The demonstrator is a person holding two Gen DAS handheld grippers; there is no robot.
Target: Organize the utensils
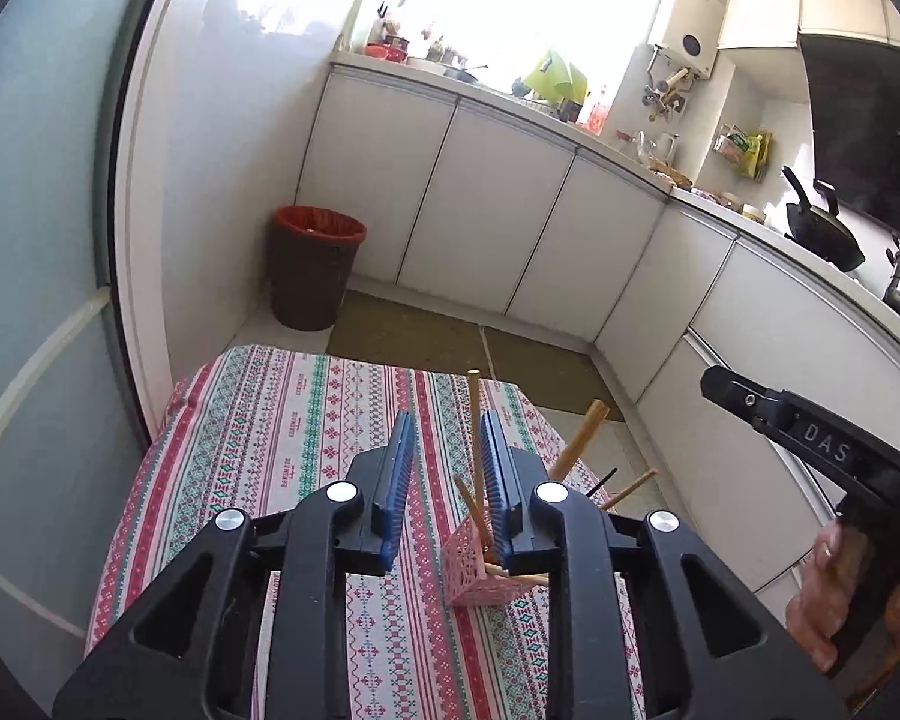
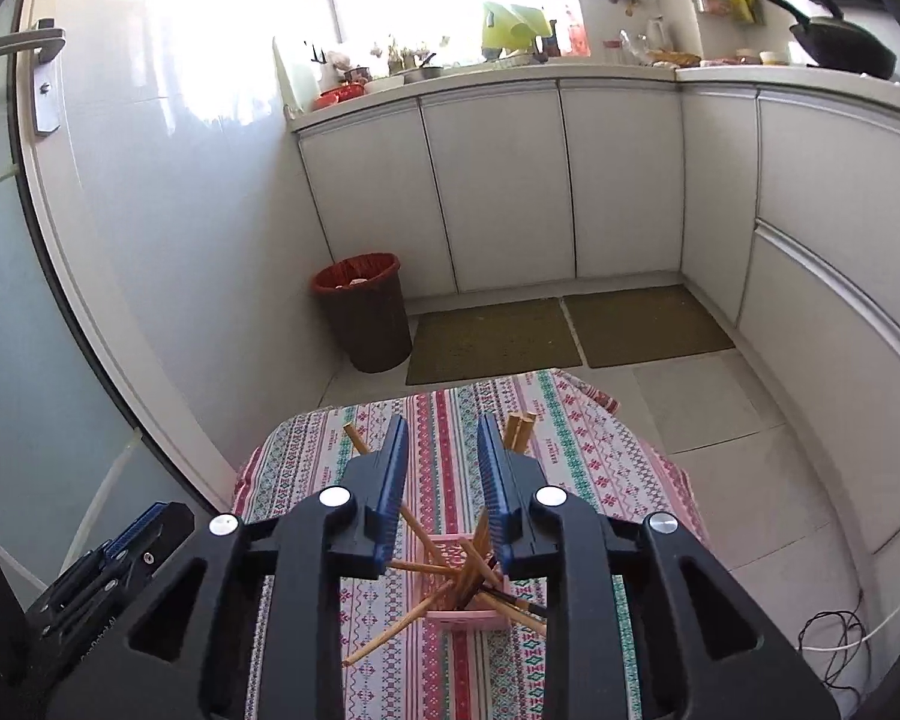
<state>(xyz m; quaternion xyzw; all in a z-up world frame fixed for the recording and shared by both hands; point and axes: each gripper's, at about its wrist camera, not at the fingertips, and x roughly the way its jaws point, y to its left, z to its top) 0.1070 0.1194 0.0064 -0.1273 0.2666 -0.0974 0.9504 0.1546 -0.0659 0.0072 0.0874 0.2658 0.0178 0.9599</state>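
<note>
Your left gripper [image 1: 447,456] was open, with a gap between its blue pads, and it held nothing. A stick showed in that gap, but it belonged to the basket behind. Your right gripper [image 2: 441,456] was open too, and it held nothing either. It hung right over the basket.

Just past the fingers stood the little pink basket [image 1: 471,570] on the striped tablecloth [image 1: 282,420]. The wooden chopsticks [image 2: 465,576] were in it. They stuck out every way, like a messy bunch. One chopstick [image 2: 399,624] leaned far out over the low front edge, and its tip was down by the cloth. A dark-tipped stick [image 2: 519,600] poked out to the right side. I could not tell what that one was.

I saw no chopsticks lying loose on the cloth. So I think you were near the end of the job. The sticks were in the basket, but they were not neat.

I think the next move called for tidying. You would need to close on the one leaning far out and stand it up. The basket looked light, so it might tip if you pushed hard. Your left gripper could hold it steady.

Far behind were the red-lined trash bin [image 1: 315,267], two floor mats [image 2: 564,333], and the white cabinets [image 2: 510,180].
</note>
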